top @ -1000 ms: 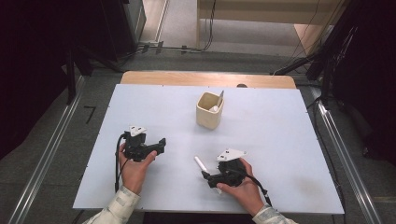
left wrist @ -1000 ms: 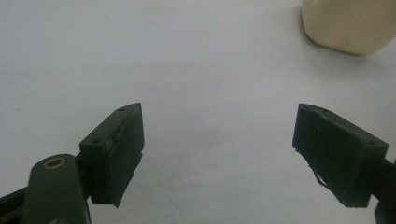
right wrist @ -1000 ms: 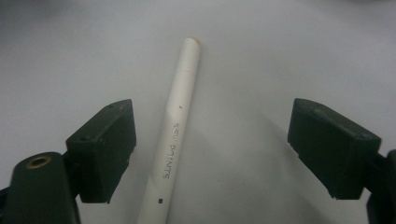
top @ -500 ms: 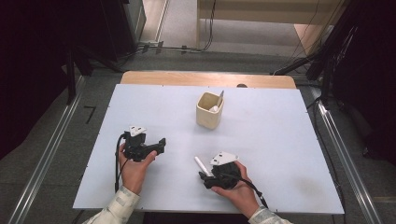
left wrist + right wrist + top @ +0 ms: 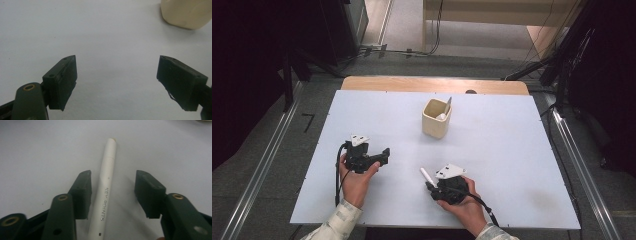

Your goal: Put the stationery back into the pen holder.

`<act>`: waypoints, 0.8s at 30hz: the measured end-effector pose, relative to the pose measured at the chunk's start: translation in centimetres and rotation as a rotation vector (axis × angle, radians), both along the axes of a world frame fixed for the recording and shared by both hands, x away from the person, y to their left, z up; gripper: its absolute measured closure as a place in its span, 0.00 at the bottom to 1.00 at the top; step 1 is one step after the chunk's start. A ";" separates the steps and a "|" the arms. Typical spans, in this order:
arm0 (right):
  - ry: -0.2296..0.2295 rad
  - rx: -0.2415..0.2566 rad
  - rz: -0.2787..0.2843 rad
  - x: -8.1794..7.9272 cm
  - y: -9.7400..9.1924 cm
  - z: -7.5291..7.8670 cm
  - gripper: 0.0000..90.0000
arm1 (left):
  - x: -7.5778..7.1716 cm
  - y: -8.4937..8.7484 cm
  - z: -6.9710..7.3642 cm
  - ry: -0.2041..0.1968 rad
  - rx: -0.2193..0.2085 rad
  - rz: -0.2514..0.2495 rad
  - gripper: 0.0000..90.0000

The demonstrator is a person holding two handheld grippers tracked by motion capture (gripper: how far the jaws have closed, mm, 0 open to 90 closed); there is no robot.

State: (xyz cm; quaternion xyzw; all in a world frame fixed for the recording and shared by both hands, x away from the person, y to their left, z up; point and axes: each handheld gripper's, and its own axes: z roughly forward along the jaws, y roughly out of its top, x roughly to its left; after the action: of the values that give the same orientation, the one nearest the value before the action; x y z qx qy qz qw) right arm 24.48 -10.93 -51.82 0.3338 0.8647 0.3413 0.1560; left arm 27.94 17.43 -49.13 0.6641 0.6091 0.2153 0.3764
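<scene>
White and long, a pen (image 5: 106, 187) lies flat on the pale table (image 5: 522, 165), near the front edge and a bit right of the middle. Small grey letters run along its side. In the high view only its far tip (image 5: 426, 175) pokes out from under the right gripper (image 5: 435, 186).

The right gripper sits low over the pen, held in the person's right hand (image 5: 464, 202). Its two black jaws stand on either side of the pen, about half open. They have just been closing in on it. The left jaw is just beside the pen, maybe touching it; I cannot tell for sure. The right jaw is apart from it, with bare table showing in the gap. So the pen is between the jaws but not squeezed yet.

The left gripper (image 5: 117, 80) is on the left side of the table, held in the left hand (image 5: 357, 180). Its jaws are wide open with nothing between them, only table.

A cream cup (image 5: 436, 118) stands farther back, near the middle of the table, well apart from both grippers. Something thin with a round white end (image 5: 443, 112) leans inside it.
</scene>
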 end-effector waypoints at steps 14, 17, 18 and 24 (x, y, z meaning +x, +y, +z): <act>0.003 0.009 0.013 0.1 -0.2 0.1 0.85 | 0.0 0.0 0.0 -0.001 -0.002 -0.003 0.20; 0.003 0.011 0.015 0.1 -0.3 0.0 0.85 | 0.0 0.0 0.0 0.001 -0.002 -0.002 0.20; 0.001 0.010 0.015 0.1 -0.3 0.0 0.85 | 0.0 0.0 0.0 0.000 -0.002 -0.003 0.20; 0.002 0.013 0.020 0.2 -0.3 0.0 0.86 | 0.0 0.0 0.0 0.001 -0.002 -0.003 0.20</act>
State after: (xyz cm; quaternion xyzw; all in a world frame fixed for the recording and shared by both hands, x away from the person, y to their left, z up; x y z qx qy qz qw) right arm 24.64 -11.25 -51.78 0.3264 0.8660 0.3480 0.1498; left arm 27.94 17.46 -49.13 0.6648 0.6083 0.2137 0.3773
